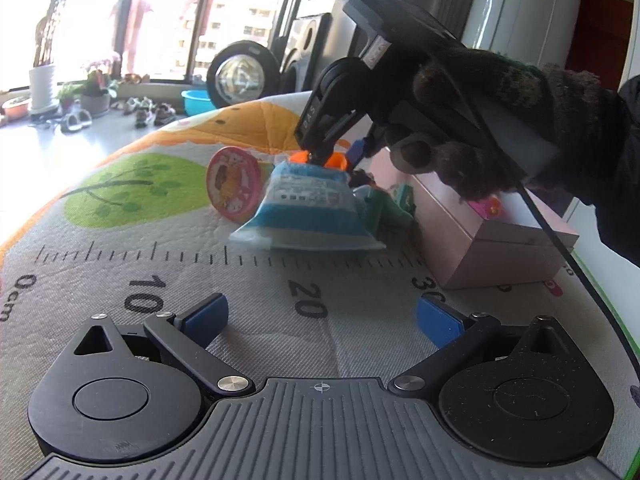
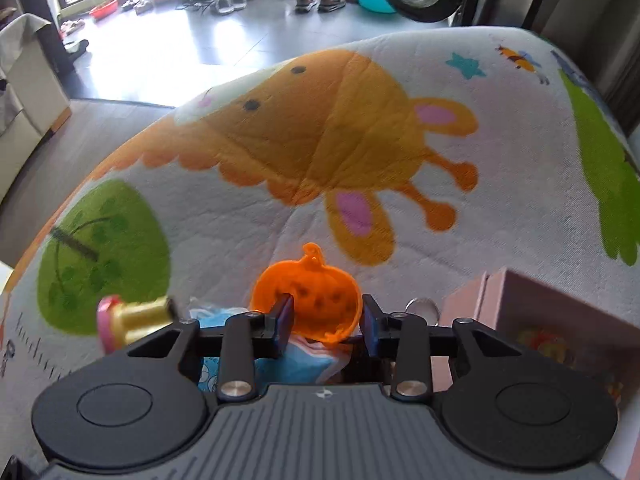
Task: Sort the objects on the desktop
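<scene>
My right gripper [image 2: 326,324] is shut on a translucent orange pumpkin-shaped charm [image 2: 308,300], its blue pads on either side of it. In the left wrist view the right gripper [image 1: 324,152] reaches down in a gloved hand, with the orange charm [image 1: 338,160] at its tip above a blue and white packet [image 1: 308,208]. A pink round stamp toy [image 1: 232,184] stands left of the packet; it also shows in the right wrist view [image 2: 132,316]. A pink box [image 1: 480,232] sits to the right. My left gripper [image 1: 322,320] is open and empty, low over the play mat.
Green and dark small items [image 1: 384,204] lie between the packet and the pink box. A metal key ring [image 2: 422,304] lies beside the box [image 2: 552,312]. The cartoon play mat [image 2: 320,140] covers the table. Beyond its far edge is the floor with shoes and basins.
</scene>
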